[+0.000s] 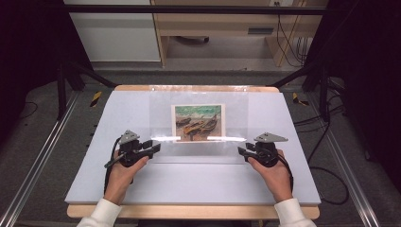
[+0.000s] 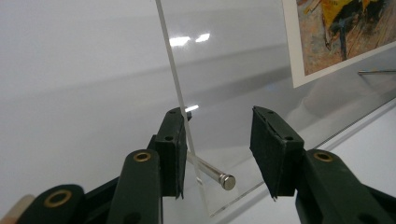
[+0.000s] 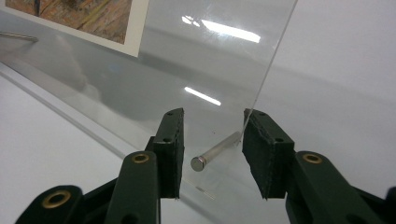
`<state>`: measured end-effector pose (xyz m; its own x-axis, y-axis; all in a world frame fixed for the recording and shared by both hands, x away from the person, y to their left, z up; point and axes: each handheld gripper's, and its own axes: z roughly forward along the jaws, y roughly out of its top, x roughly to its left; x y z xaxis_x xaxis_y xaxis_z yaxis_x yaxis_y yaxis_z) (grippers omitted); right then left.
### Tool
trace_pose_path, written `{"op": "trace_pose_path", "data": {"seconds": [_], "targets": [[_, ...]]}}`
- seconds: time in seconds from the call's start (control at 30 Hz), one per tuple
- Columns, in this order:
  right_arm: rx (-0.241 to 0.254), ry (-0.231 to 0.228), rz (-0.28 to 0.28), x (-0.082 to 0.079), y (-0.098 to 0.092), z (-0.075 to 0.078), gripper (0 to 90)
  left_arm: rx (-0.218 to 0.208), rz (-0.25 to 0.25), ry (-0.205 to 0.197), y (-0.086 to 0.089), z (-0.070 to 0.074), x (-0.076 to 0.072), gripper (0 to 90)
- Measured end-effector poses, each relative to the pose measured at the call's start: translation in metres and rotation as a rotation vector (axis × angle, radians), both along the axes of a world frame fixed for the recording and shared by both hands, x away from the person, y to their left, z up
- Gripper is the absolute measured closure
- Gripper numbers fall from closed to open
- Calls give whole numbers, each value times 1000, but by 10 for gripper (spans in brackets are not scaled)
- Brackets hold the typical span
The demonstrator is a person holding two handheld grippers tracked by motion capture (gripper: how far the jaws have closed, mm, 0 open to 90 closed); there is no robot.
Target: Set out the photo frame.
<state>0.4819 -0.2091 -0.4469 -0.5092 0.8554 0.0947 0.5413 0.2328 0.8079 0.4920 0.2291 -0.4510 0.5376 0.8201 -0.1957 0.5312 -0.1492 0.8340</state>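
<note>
In the left gripper view the picture [image 2: 336, 37] is cut off by the top and right edges, and in the right gripper view by the top edge. A thin metal rod [image 2: 378, 72] runs off the right edge. The clear sheet's [image 1: 198, 123] outline is faint from above. The tabletop's [image 1: 189, 210] near edge is partly hidden by the sleeves.

Clear glossy acrylic sheet [image 1: 198, 118] is catching bright glare streaks, lying on a matt, smooth pale surface [image 1: 118, 113] edged in light wood. Under the sheet, a paper print [image 1: 197, 122] is showing a matt painted look. Near the sheet's corner, a polished metal pin [image 2: 212, 171] is gleaming. Gripper pads [image 3: 170, 149] are looking matt black, slightly rough.
</note>
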Motion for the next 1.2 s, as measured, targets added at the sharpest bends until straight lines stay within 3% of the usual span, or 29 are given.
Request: {"op": "trace_pose_path", "data": {"seconds": [1.2], "targets": [[-47,-4,0,-11,0,-3,673,39,2,-7,-1,-4,-12,612]]}}
